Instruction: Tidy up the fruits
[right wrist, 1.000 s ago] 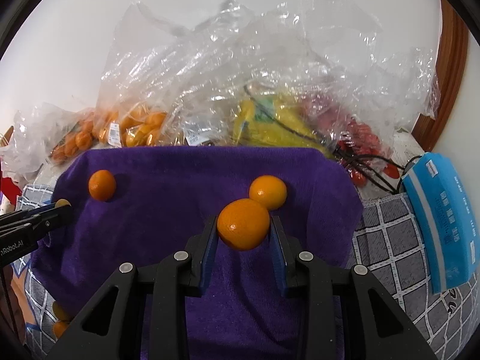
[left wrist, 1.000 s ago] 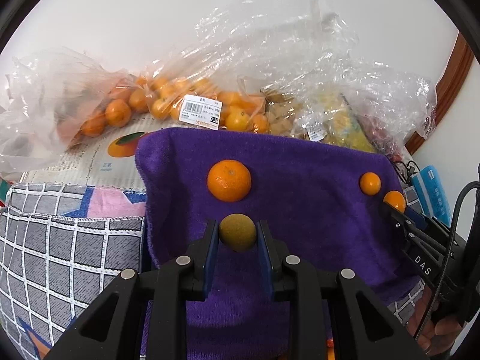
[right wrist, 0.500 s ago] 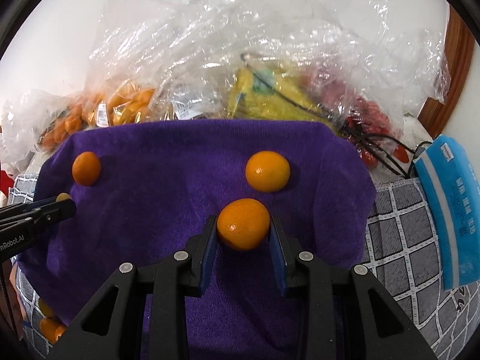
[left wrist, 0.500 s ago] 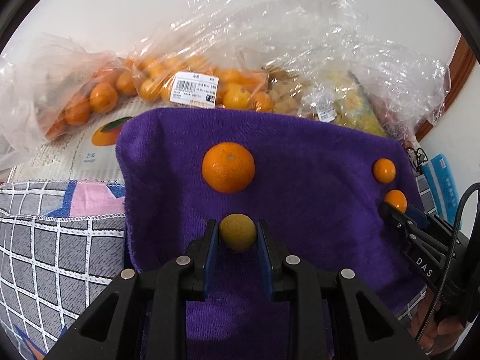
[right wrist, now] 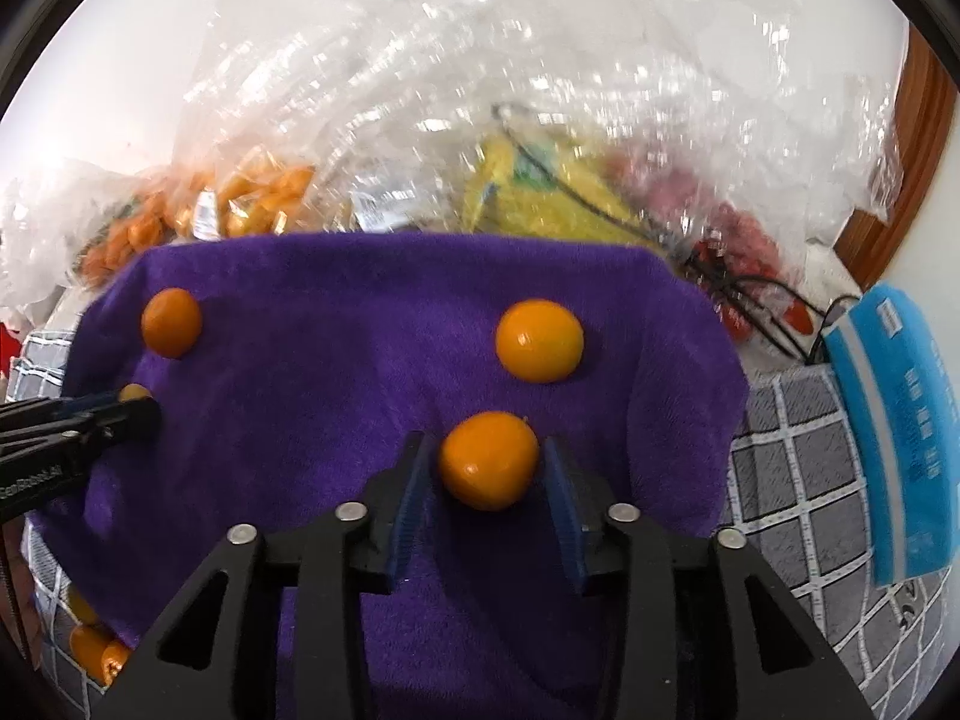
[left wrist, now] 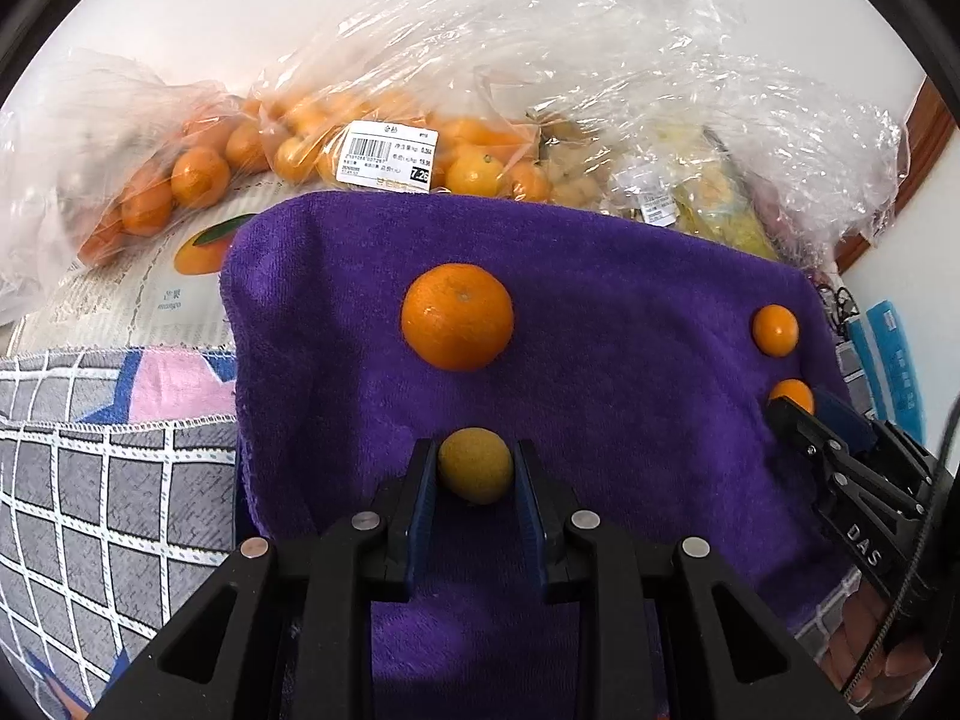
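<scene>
A purple towel is spread in front of me. My left gripper is shut on a small yellow-brown fruit just above the towel's near part. Beyond it lies a large orange. Two small oranges lie at the towel's right side; the farther one sits free. The nearer one rests on the towel between the pads of my right gripper. Its jaws are opening, with a slim gap on each side of the fruit. The left gripper shows at the left of the right wrist view.
Clear plastic bags of oranges, yellow fruit and red fruit crowd the back edge. A blue packet lies at the right. Grey checked cloth surrounds the towel. A printed mango sheet lies at the back left.
The right gripper's pads have parted from the orange, which now lies on the towel. The left gripper, still holding the small fruit, has sunk a little toward the towel.
</scene>
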